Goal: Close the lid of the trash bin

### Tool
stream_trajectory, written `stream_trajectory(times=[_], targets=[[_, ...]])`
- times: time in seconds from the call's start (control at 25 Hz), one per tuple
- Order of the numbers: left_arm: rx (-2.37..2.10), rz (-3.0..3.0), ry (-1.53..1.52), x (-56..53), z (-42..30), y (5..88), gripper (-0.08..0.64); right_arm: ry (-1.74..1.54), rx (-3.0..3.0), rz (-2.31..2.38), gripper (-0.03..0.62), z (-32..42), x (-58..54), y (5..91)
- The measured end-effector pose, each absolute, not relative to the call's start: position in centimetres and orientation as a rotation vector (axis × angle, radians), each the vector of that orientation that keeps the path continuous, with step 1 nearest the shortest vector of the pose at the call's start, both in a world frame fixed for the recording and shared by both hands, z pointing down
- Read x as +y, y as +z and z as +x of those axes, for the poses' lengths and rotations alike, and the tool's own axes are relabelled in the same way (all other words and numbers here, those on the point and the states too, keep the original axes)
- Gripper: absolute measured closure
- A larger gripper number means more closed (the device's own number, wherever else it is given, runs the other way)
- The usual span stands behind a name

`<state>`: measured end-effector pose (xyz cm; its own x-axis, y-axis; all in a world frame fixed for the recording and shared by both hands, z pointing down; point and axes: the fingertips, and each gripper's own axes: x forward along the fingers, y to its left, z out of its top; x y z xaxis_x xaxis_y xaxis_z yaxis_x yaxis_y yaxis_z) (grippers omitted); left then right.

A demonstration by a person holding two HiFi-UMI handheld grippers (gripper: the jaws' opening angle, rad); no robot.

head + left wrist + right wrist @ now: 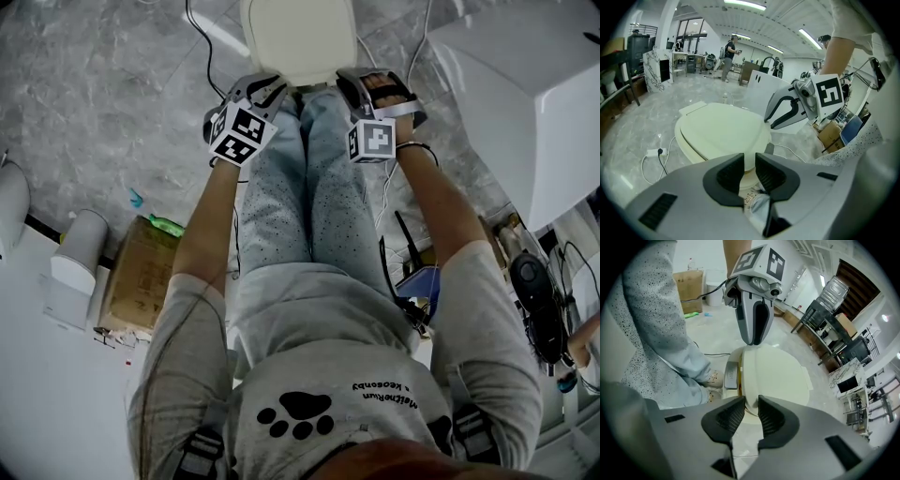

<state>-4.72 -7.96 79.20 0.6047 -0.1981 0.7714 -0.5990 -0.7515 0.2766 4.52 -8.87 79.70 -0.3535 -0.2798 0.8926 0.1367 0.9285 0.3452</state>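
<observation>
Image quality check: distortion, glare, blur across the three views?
Head view: dim, mild barrel bend, lid sharp. Left gripper view: strong fisheye, black corners, ceiling lights blown out. Right gripper view: same fisheye, even light, no visible blur.

We find the head view dim, a glare streak on the glossy grey marbled floor (103, 103); long white ceiling light strips (744, 4) brighten the left gripper view; both gripper views bow and darken at their round edges
</observation>
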Motion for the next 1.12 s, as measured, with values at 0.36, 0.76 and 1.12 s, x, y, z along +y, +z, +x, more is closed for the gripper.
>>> stream_trajectory(times=[0.36, 0.76, 1.12], targets=[[-0.608, 2.277, 1.051, -7.5, -4.5, 80.8, 0.474, -0.396, -1.854, 0.1, 0.488, 4.6, -8.4, 81.3], [-0.598, 2.235, 1.08, -7.5, -4.4, 81.9, 0.474, -0.351, -1.822, 0.066, 0.489, 4.7, -8.4, 82.5], [-0.607, 2.205, 1.093, -7.5, -4.2, 82.5, 0.474, -0.31, -1.804, 0.014, 0.491, 4.9, -8.3, 82.9]])
